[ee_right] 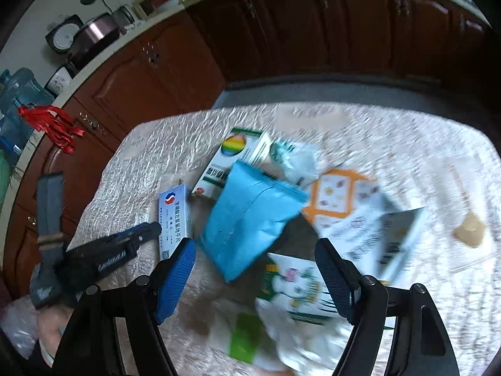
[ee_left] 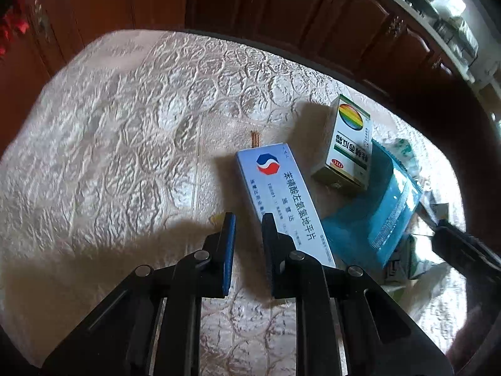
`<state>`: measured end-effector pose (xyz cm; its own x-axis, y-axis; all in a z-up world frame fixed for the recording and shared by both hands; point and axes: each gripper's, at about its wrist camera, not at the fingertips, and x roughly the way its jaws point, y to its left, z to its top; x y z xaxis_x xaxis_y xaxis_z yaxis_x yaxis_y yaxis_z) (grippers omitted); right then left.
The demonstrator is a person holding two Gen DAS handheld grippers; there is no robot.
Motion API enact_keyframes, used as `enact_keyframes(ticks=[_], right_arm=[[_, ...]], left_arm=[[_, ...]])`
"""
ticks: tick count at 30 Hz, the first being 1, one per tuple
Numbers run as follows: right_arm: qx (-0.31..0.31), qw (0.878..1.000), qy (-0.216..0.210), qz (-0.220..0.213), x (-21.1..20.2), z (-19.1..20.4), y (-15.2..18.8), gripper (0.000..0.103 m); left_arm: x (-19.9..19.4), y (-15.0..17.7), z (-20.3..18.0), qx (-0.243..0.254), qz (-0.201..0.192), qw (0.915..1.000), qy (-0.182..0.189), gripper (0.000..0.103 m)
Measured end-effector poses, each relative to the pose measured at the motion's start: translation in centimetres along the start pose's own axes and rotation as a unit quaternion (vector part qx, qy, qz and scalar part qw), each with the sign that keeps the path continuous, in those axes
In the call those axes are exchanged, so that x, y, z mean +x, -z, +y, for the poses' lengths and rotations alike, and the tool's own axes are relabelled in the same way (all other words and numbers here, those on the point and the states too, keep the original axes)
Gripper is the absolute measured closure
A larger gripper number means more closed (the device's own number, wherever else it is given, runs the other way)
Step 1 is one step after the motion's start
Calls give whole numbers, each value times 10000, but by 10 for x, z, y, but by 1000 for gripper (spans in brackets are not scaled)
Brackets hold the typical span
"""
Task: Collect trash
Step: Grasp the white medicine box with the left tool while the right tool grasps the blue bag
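Observation:
Trash lies heaped on a cream embossed tablecloth (ee_left: 109,125). A long blue-and-white medicine box (ee_left: 275,188) (ee_right: 175,216) lies nearest my left gripper (ee_left: 247,219), which is shut with only a thin slit and nothing in it. Its right finger overlaps the box's near left edge. Beyond are a rainbow-printed box (ee_left: 347,147) (ee_right: 235,153) and a blue pouch (ee_left: 375,216) (ee_right: 250,219). My right gripper (ee_right: 255,250) hangs open over the pouch's near end and a green-and-white packet (ee_right: 297,285), gripping nothing. The right wrist view is motion-blurred.
An orange-printed white packet (ee_right: 344,200), a crumpled wrapper (ee_right: 297,159) and a white plastic bag (ee_right: 281,329) lie in the heap. A beige lump (ee_right: 471,232) sits alone at the right. Dark wooden cabinets (ee_left: 281,6) stand behind the table's far edge.

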<state>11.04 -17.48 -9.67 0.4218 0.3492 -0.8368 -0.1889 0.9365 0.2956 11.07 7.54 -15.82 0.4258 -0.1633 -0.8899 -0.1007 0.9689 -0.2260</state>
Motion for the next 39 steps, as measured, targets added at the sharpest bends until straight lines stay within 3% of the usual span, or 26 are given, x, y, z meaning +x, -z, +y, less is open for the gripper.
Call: enact_keyframes(ticks=[2, 5, 6, 10, 13, 16, 20, 22, 23, 32, 39], right_arm=[[8, 10000, 49, 33, 5, 3, 0, 27], [-49, 9999, 135, 43, 5, 6, 1, 27], [-74, 9998, 176, 21, 4, 7, 1, 27], [-65, 9996, 263, -32, -3, 0, 3, 27], [-14, 9997, 239, -44, -6, -4, 4, 27], [-23, 9998, 204, -26, -5, -2, 3, 27], [-45, 9999, 150, 40, 1, 3, 4, 27], [-48, 9999, 156, 45, 2, 5, 4, 27], [-44, 9999, 157, 52, 3, 5, 4, 27], [259, 9993, 162, 231, 38, 8, -4, 27], [407, 9983, 336, 262, 73, 17, -14, 28]], left_arm=[[1, -2, 1, -137, 11, 9998, 147, 82], [1, -5, -2, -238, -52, 9991, 336, 50], [2, -7, -7, -256, -70, 9989, 378, 45], [18, -13, -21, -220, 19, 9998, 24, 45], [27, -16, -26, -240, 53, 9996, 97, 45], [34, -18, -37, 33, 83, 9999, -83, 43], [37, -17, -44, 354, 89, 9989, -278, 44], [35, -17, -39, 262, 84, 9994, -226, 57], [32, -16, -35, 223, 86, 9995, -188, 72], [-4, 1, 17, -74, -15, 9999, -123, 78], [-20, 12, 23, -35, -205, 9997, -115, 80]])
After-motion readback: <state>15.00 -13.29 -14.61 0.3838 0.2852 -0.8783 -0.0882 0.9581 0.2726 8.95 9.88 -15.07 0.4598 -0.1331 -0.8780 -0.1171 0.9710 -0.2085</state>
